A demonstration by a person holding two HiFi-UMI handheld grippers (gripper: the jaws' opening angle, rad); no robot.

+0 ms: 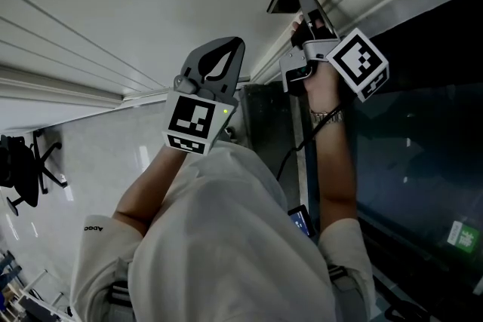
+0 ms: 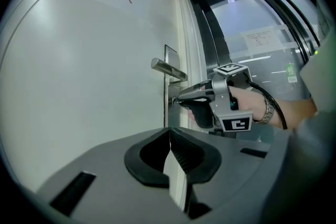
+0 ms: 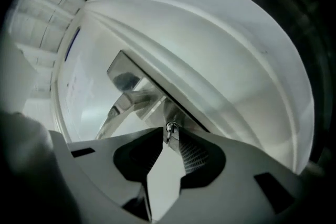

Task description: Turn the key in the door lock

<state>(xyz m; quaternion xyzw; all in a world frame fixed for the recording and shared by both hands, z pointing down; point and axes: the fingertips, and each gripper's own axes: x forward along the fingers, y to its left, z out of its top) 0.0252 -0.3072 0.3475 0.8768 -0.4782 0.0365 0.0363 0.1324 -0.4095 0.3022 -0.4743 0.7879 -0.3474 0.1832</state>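
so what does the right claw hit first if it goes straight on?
The small silver metal key, sitting between the tips of the right claw; just behind it, probably the steel lock plate.

A black office chair [image 1: 26, 170] stands on the pale floor [image 1: 98, 162]. A paper notice [image 2: 261, 38] and a green sticker [image 2: 290, 72] are affixed to the glass panel [image 2: 236, 18].

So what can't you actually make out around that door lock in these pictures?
Right gripper view: the key shows only its head; its blade is inside the lock plate.
Head view: the key is hidden behind the right gripper and the hand.
Left gripper view: the key is too small to pick out; the notice on the glass is too small to read.
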